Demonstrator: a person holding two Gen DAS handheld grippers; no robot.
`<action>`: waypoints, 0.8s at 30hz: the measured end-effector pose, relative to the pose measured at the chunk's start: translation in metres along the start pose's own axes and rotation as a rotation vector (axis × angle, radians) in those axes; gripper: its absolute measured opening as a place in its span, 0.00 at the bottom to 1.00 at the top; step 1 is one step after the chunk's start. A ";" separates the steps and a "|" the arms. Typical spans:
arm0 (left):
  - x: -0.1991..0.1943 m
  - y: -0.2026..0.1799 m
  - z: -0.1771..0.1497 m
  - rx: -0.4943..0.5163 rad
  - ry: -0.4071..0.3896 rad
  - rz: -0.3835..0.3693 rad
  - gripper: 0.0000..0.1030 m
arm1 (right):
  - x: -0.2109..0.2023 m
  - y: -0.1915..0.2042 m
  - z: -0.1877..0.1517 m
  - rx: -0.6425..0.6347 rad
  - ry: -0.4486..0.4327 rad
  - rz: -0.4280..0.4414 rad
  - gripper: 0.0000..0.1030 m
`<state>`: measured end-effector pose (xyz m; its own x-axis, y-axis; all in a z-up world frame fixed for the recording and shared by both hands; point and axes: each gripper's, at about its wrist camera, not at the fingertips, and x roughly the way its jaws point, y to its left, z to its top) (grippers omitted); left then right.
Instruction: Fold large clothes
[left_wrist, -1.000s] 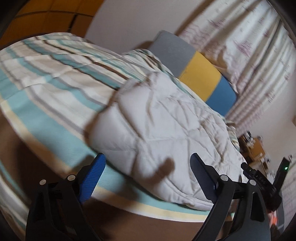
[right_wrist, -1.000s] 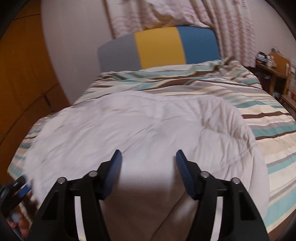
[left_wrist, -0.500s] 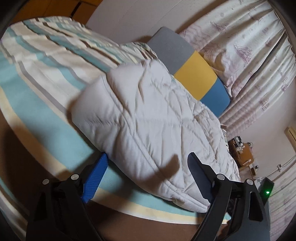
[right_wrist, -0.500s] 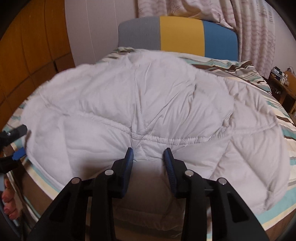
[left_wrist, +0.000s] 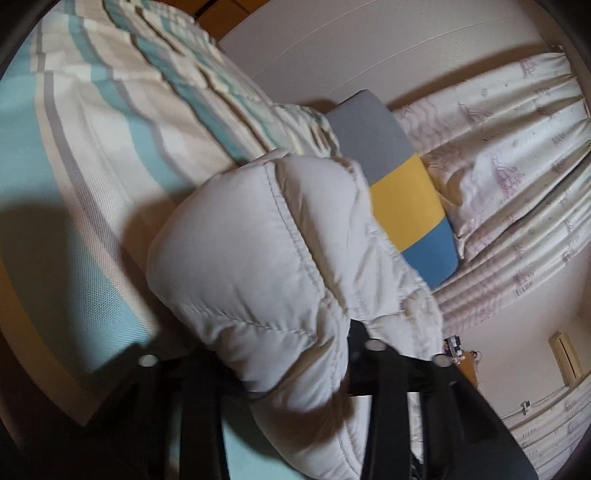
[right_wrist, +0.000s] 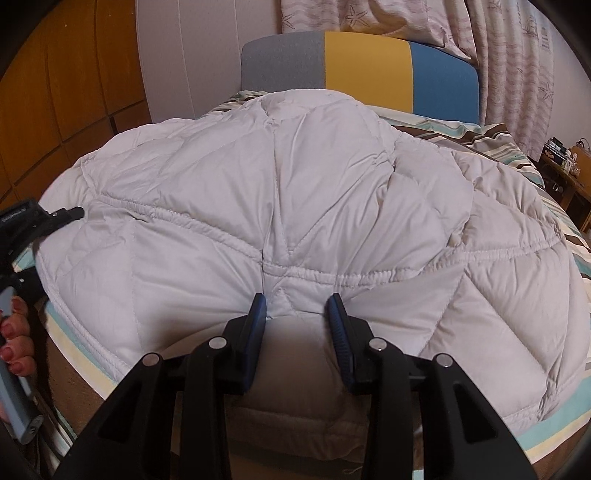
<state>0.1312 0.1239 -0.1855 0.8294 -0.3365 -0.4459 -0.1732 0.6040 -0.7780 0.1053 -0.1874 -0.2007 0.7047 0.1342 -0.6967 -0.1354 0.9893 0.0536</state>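
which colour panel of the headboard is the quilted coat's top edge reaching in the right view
The grey panel, leftmost of three. The white coat peaks right beneath it, while the yellow panel and blue panel stand further right.

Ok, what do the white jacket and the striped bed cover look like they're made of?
White jacket: smooth, faintly shiny thin fabric, likely nylon or polyester, stitched into puffy padded panels; the filling is hidden. Striped bed cover: matte woven cloth, cotton-like, with a visible weave up close.

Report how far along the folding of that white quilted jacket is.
Done: the white quilted jacket lies spread on the striped bed. In hand: the left gripper has its side edge between the fingers; the right gripper straddles the hem, not closed. Left: every fold.
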 end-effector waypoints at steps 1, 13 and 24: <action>-0.006 -0.009 0.001 0.027 -0.021 -0.013 0.27 | 0.000 -0.001 -0.001 0.003 -0.001 0.002 0.33; -0.051 -0.144 -0.029 0.535 -0.135 -0.199 0.26 | -0.003 -0.012 0.001 0.096 -0.002 0.044 0.34; -0.047 -0.202 -0.061 0.790 -0.145 -0.152 0.26 | -0.063 -0.047 0.004 0.146 -0.120 -0.040 0.63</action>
<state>0.0953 -0.0261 -0.0349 0.8836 -0.3918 -0.2563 0.3275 0.9085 -0.2596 0.0701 -0.2423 -0.1565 0.7865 0.0919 -0.6107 -0.0091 0.9905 0.1373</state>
